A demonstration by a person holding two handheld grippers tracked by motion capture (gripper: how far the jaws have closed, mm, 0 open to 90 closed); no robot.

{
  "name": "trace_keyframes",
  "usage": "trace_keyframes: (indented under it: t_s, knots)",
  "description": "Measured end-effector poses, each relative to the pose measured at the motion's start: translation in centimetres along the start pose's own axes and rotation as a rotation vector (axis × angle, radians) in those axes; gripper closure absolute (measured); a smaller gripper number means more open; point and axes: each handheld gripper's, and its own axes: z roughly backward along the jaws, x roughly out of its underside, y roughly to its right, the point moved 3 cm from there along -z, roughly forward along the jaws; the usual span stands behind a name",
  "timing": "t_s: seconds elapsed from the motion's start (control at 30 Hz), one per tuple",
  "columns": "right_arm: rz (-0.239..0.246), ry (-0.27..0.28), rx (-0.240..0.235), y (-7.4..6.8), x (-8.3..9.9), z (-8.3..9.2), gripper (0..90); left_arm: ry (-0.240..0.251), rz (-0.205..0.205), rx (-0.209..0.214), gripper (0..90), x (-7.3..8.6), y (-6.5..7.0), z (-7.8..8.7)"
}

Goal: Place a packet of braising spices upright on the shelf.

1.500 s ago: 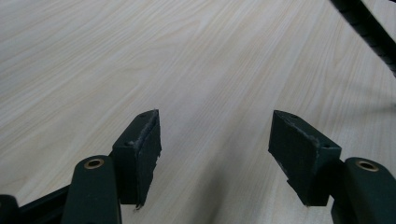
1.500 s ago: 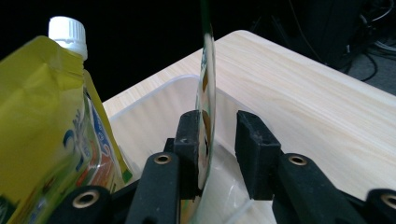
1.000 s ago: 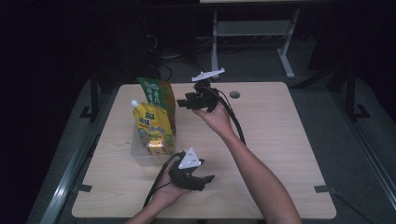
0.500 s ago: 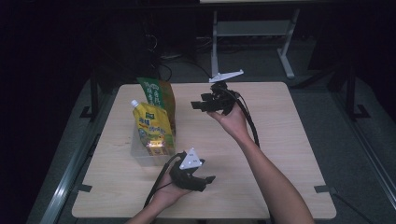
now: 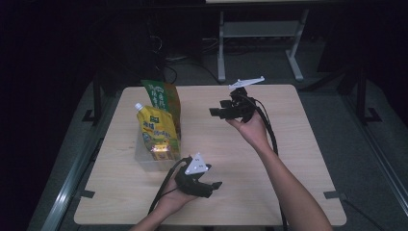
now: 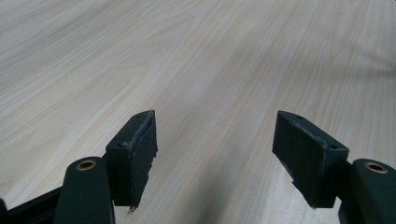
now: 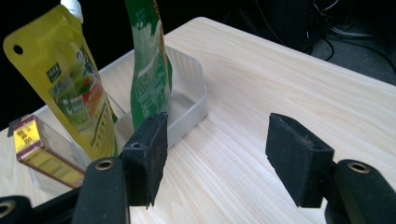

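Bare tabletop (image 5: 288, 159) right of the clear bin (image 7: 194, 100), both tools (right (image 5: 215, 113), left (image 5: 214, 185)) open, empty.

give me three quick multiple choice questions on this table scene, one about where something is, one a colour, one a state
1. Where do the two pouches stand?
A. in the clear tray
B. flat on the bare table
C. on the floor

2. What colour is the pouch with the white cap?
A. blue
B. yellow
C. black

3. How are the jaws of the right gripper?
A. shut on a pouch
B. shut on nothing
C. open with nothing between them

Answers:
1 A: the yellow pouch and the green pouch stand upright inside the clear tray, with a small box in it too.
2 B: in the high view the capped pouch is yellow.
3 C: the right gripper shows a wide gap with bare table behind it; its jaws have just been opening.
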Motion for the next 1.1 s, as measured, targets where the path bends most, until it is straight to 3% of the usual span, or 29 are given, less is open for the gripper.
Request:
trace_keyframes:
  t_s: [0.47, 0.83, 1.1]
  knots:
    - [-0.037, -0.011, 0.019, 1.2, 2.3, 2.0, 36.5, 0.0, -0.001, -0.003, 29.4, 0.0, -0.1, 0.0]
    - [-0.09, -0.044, 0.021, 2.0, 5.4, 3.9, 35.2, -0.01, -0.01, -0.006, 28.8, 0.1, -0.2, 0.0]
    - [-0.115, -0.039, 0.029, 2.7, 8.0, 5.2, 34.9, -0.011, -0.007, -0.003, 28.7, 0.2, 0.0, -0.1]
